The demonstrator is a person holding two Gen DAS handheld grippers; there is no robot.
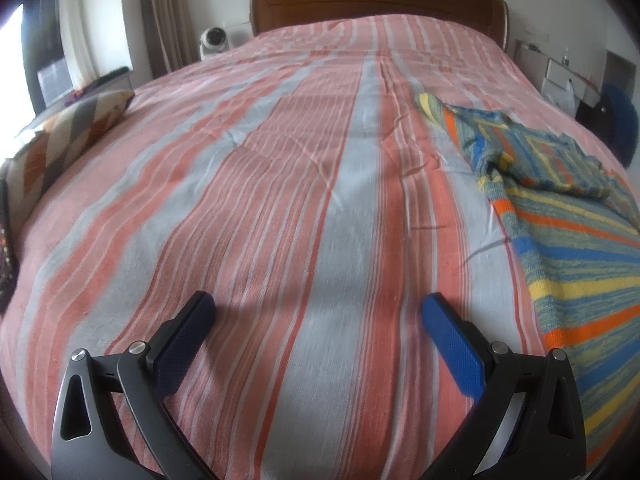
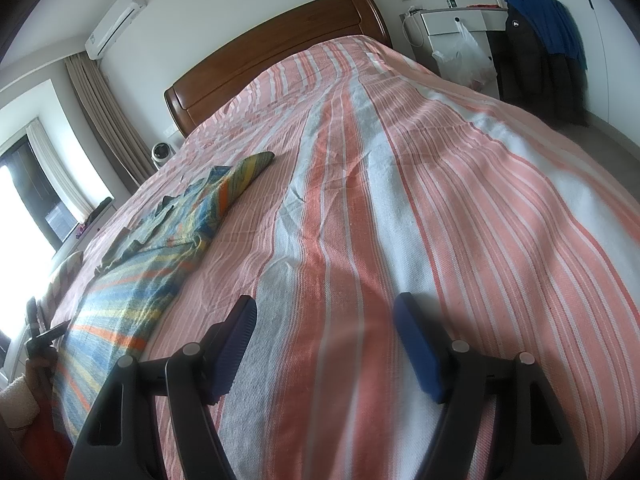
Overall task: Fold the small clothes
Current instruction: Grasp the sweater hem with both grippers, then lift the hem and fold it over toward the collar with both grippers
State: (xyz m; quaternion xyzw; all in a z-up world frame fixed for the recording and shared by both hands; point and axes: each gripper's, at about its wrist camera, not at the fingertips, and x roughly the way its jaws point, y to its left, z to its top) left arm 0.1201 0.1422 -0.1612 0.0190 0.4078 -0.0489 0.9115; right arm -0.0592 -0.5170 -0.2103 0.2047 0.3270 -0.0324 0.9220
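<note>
A small striped knit garment (image 1: 560, 208) in blue, yellow, orange and green lies spread on the bed, at the right in the left wrist view. It also shows at the left in the right wrist view (image 2: 160, 248), with one sleeve (image 2: 248, 172) stretched toward the headboard. My left gripper (image 1: 318, 316) is open and empty above the bedspread, left of the garment. My right gripper (image 2: 326, 320) is open and empty above the bedspread, right of the garment. Neither gripper touches the garment.
The bed has a pink, white and grey striped bedspread (image 1: 280, 200) and a wooden headboard (image 1: 376, 4). A patterned pillow (image 1: 68, 136) lies at the left edge. A white cabinet with a plastic bag (image 2: 460, 52) and hanging dark clothes (image 2: 540, 48) stand right of the bed.
</note>
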